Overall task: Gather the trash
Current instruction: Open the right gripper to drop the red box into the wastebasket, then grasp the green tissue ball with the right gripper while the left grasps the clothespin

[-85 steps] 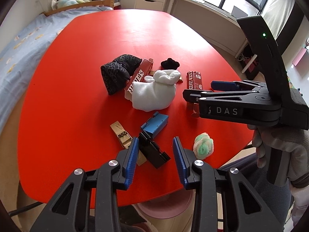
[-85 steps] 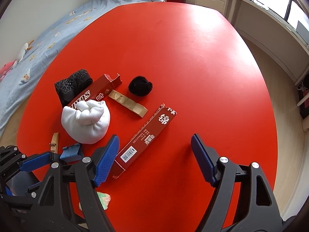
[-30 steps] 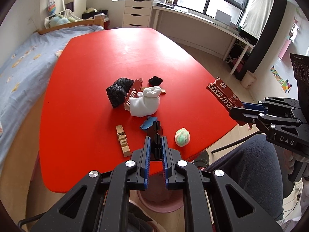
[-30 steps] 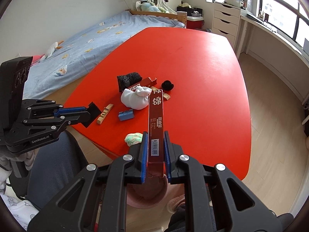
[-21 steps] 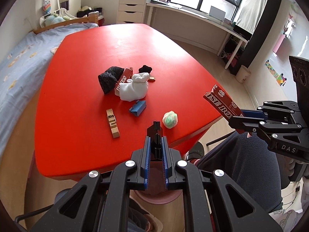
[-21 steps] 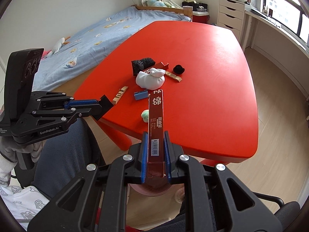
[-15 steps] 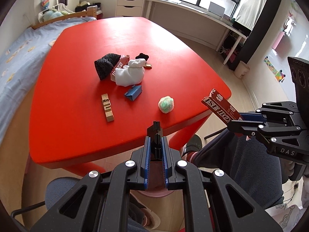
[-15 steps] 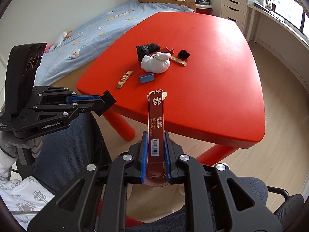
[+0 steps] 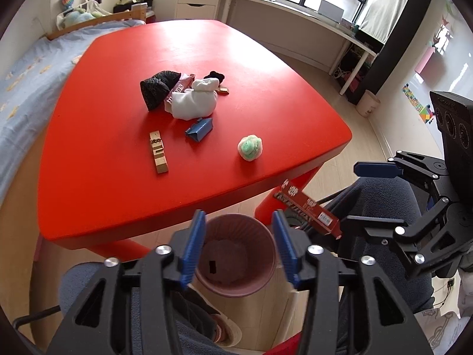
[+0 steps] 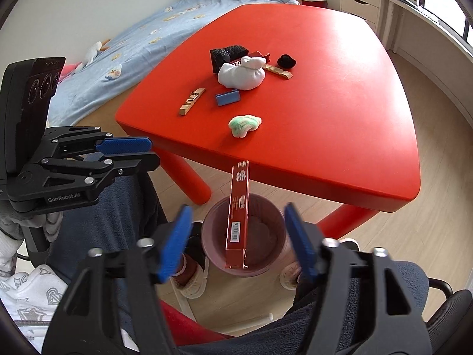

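Note:
A pink ribbed trash bin (image 9: 235, 254) (image 10: 245, 236) stands on the floor below the red table's near edge. My left gripper (image 9: 238, 244) is open above the bin; a small black piece (image 9: 212, 266) is inside the bin. My right gripper (image 10: 236, 247) is open; the long red carton (image 10: 239, 216) (image 9: 307, 211) is between the spread jaws, free of them, its lower end over the bin. Each gripper shows in the other view, the right (image 9: 378, 170) and the left (image 10: 124, 148).
On the red table (image 9: 118, 153) lie a gold box (image 9: 158, 155), a blue box (image 9: 199, 128), a green-white ball (image 9: 249, 147), a white bundle (image 9: 193, 102), a black pouch (image 9: 158, 88), another red carton (image 9: 177, 90) and a black ball (image 9: 215, 76). The person's knees flank the bin.
Both grippers moved back off the table to above the bin and opened. The black piece left the left jaws and the red carton left the right jaws.

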The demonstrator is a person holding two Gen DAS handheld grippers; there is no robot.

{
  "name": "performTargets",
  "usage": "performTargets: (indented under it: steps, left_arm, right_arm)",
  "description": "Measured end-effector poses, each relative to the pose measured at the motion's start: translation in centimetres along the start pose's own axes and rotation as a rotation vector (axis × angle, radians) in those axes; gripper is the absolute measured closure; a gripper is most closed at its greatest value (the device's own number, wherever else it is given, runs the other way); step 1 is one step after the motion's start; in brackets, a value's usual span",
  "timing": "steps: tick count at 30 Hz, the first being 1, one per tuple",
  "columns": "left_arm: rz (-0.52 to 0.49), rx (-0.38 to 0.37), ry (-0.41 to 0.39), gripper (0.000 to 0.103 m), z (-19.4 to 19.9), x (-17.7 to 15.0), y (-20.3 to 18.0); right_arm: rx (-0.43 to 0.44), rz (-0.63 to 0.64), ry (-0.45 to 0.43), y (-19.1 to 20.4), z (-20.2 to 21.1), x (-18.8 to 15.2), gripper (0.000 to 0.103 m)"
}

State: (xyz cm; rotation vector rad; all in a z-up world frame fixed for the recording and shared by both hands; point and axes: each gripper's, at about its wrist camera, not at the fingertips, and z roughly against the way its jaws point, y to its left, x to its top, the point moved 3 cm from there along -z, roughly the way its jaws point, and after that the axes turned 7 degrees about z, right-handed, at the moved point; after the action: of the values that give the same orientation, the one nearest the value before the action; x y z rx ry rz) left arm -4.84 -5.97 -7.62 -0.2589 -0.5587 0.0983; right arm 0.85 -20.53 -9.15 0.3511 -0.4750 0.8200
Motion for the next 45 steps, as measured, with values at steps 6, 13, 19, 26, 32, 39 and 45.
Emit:
performTargets:
  steps: [6, 13, 19, 26, 32, 39, 45]
  left_arm:
    - [0.038, 0.034, -0.027, 0.011, 0.3, 0.3, 1.1]
    - [0.057, 0.057, -0.034, 0.008, 0.5, 0.6, 1.9]
    - [0.064, 0.065, -0.036, 0.008, 0.7, 0.7, 2.3]
    - [0.070, 0.076, -0.037, 0.008, 0.8, 1.0, 2.6]
    - [0.071, 0.087, -0.041, 0.008, 0.9, 1.9, 3.1]
    - [0.089, 0.106, -0.043, 0.008, 0.6, 3.9, 4.2]
    - [0.097, 0.127, -0.023, 0.008, -0.6, 5.5, 5.2]
  right_arm:
    - [-0.016, -0.015, 0.018, -0.6, -0.5, -0.1, 0.006]
    - [-0.006, -0.031, 0.015, -0.8, -0.6, -0.1, 0.004]
    - [-0.001, -0.030, 0.011, -0.8, -0.6, 0.1, 0.004]
    - [0.002, -0.019, 0.009, -0.6, -0.6, 0.4, 0.004]
    - [-0.006, -0.001, -0.002, -0.7, -0.5, 1.5, 0.004]
    - [-0.007, 0.033, -0.017, -0.8, -0.9, 3.6, 0.004]
    - [-0.004, 0.073, -0.012, -1.0, -2.0, 5.7, 0.004]
